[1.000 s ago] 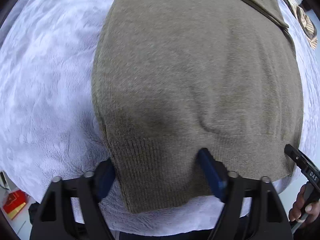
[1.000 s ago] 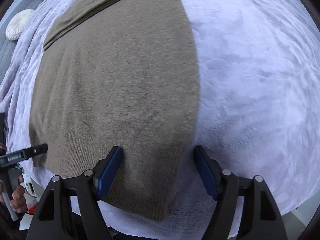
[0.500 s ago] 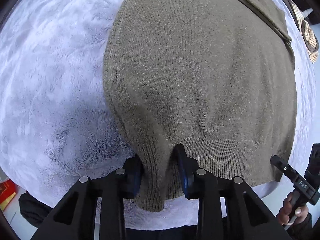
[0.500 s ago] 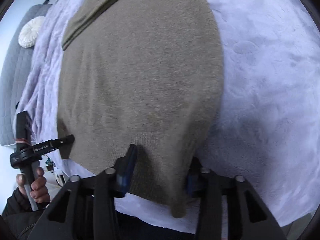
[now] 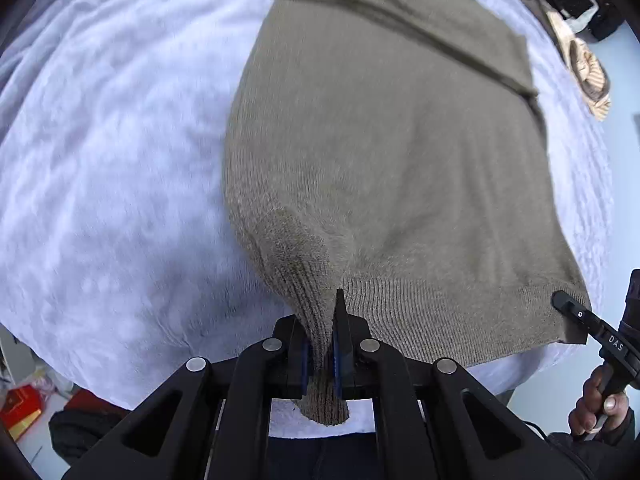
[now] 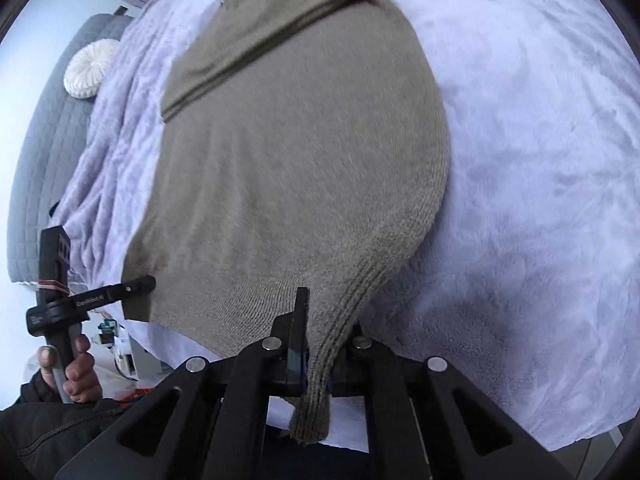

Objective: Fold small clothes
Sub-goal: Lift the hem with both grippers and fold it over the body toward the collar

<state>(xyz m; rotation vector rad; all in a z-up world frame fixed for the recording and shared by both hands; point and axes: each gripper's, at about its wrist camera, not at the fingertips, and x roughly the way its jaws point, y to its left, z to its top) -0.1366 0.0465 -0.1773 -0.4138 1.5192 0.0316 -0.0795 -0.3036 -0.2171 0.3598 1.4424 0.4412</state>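
An olive-brown knit sweater point(image 5: 384, 152) lies spread on a white fleece blanket point(image 5: 112, 168), its ribbed hem toward me and a sleeve folded across its far end. My left gripper point(image 5: 322, 340) is shut on the hem's left corner, pinching a bunch of ribbing that hangs below the jaws. My right gripper point(image 6: 316, 344) is shut on the hem's right corner of the sweater point(image 6: 296, 152). The right gripper point(image 5: 576, 316) also shows at the right edge of the left wrist view, and the left gripper point(image 6: 120, 292) at the left of the right wrist view.
The blanket point(image 6: 540, 184) covers a bed with its front edge just below the hem. A round white cushion point(image 6: 90, 68) rests on a grey quilted headboard point(image 6: 44, 152). Patterned cloth point(image 5: 588, 76) lies at the far right. A red box point(image 5: 18, 408) sits on the floor.
Both grippers have gone from open around the hem corners to fully shut on them. The corners are now bunched and lifted a little off the blanket.
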